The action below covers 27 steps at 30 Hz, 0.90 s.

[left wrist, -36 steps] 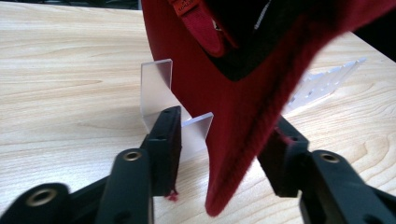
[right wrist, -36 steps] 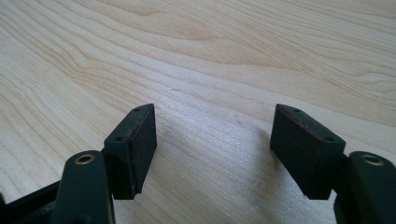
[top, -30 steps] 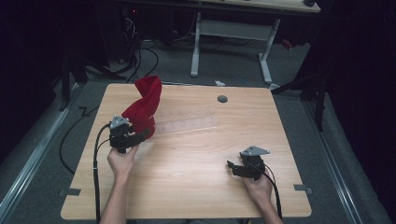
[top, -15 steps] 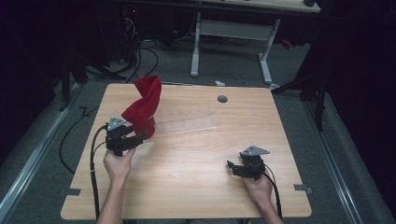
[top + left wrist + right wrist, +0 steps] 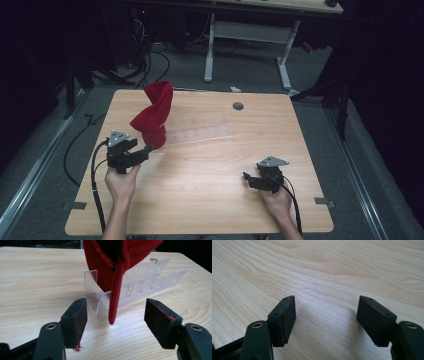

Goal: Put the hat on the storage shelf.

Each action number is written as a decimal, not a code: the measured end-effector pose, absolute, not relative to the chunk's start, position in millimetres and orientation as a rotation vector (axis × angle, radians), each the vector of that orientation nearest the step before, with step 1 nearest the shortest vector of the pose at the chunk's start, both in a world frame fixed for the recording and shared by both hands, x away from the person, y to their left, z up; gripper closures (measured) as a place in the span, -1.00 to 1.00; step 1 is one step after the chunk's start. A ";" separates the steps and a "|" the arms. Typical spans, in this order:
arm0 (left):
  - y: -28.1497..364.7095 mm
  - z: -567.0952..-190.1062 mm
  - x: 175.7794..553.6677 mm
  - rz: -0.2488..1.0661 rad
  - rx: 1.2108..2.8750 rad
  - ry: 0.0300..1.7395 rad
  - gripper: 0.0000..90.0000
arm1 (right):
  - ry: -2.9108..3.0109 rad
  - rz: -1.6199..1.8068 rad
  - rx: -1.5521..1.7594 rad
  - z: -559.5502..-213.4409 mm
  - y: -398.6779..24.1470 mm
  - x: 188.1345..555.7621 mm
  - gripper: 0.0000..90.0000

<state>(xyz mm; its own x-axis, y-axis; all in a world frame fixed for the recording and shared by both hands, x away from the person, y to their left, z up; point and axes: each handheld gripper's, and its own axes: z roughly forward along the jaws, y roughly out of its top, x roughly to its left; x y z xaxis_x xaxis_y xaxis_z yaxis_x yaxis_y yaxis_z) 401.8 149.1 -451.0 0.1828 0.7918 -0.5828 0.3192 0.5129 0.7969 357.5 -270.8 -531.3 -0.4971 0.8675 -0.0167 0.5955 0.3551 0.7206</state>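
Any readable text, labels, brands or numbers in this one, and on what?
None can be read. The red cap shows plain fabric and stitching, with no logo or lettering visible. The clear slotted rack it stands in has no print, and the wooden table is unmarked. The left gripper and right gripper show bare black pads and screws, no markings.

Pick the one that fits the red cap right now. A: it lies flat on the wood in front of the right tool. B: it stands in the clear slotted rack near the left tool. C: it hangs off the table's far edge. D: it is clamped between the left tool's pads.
B: the red cap stands upright in the clear slotted rack, ahead of the open left tool.
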 end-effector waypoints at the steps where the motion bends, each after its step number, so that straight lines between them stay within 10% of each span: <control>1: 149.3 -450.9 401.1 0.438 1.048 1.402 -0.22 | 2.227 0.933 1.280 -531.2 -270.9 357.5 -0.29; 27: 151.7 -456.5 366.9 0.382 1.008 1.393 -0.13 | 2.226 0.934 1.279 -531.2 -271.0 357.9 -0.29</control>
